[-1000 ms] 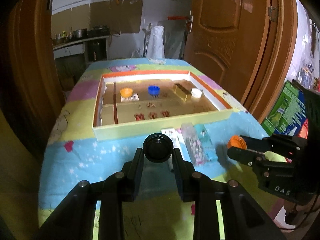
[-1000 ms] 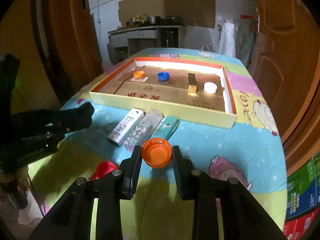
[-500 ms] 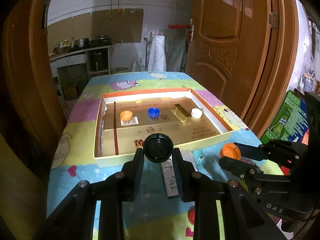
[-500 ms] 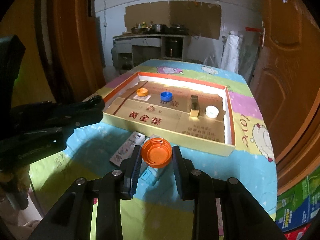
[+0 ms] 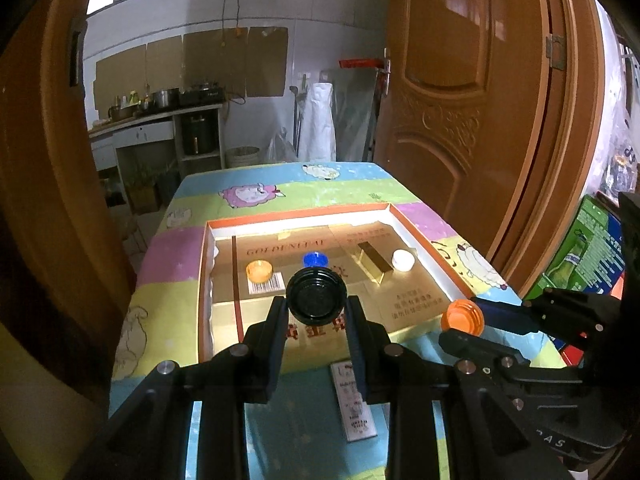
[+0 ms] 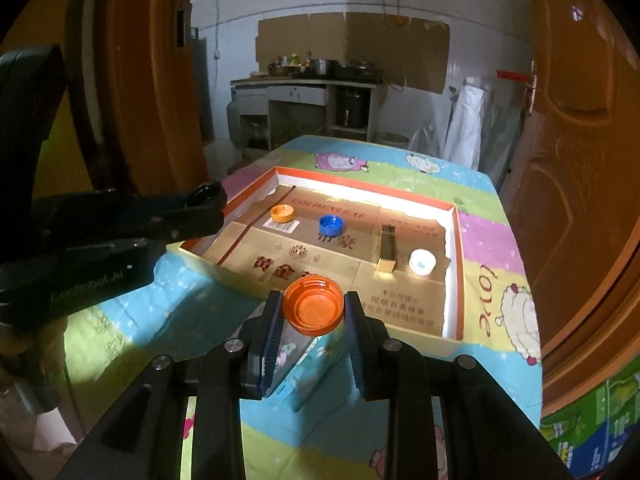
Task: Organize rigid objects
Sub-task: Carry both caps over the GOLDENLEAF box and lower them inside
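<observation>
My left gripper (image 5: 317,300) is shut on a black bottle cap (image 5: 316,295), held above the near part of the shallow cardboard tray (image 5: 424,228). My right gripper (image 6: 313,306) is shut on an orange bottle cap (image 6: 313,309), above the tray's near edge (image 6: 240,282). That cap also shows in the left wrist view (image 5: 462,317). In the tray lie a small orange cap (image 5: 259,271), a blue cap (image 5: 315,259), a gold bar-shaped box (image 5: 374,267) and a white cap (image 5: 402,260).
The tray sits on a table with a colourful cartoon cloth (image 5: 320,188). Flat packets lie on the cloth in front of the tray (image 5: 354,404) and under my right gripper (image 6: 296,354). A wooden door (image 5: 472,100) stands to the right.
Both grippers have risen and moved forward toward the tray with their caps. The packets have slid down under the grippers in both views.
</observation>
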Available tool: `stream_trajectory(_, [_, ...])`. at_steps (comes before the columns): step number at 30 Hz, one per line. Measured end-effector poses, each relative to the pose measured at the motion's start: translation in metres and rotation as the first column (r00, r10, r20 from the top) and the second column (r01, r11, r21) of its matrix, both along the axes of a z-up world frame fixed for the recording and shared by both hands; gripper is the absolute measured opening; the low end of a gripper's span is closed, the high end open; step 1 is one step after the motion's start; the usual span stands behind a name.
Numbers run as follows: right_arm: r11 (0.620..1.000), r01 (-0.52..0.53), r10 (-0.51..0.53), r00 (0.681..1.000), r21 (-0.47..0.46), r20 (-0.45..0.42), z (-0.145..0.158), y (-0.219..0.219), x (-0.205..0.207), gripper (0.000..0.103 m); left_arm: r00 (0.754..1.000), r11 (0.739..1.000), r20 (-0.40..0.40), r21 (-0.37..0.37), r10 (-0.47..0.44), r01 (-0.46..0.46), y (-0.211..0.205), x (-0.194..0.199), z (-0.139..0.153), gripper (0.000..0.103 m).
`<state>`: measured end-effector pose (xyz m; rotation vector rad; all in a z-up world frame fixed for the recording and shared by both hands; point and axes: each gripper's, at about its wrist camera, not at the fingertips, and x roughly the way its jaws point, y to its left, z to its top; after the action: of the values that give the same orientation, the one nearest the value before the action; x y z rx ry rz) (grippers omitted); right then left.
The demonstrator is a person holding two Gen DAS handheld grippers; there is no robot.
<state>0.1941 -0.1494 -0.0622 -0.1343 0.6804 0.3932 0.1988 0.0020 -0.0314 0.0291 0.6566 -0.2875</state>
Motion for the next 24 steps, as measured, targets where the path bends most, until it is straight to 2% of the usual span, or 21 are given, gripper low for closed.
stream_trajectory(13, [1.000, -0.004, 0.004, 1.000, -0.005, 0.020, 0.011, -0.004, 0.025, 0.031, 1.000, 1.000, 0.006, 0.024, 0.016, -0.016, -0.002, 0.022, 0.007, 0.029])
stream_trajectory(24, [1.000, 0.000, 0.001, 1.000, -0.023, 0.020, 0.014, -0.008, 0.047, 0.031, 0.999, 1.000, -0.024, 0.018, 0.022, -0.022, 0.002, 0.049, 0.004, 0.029])
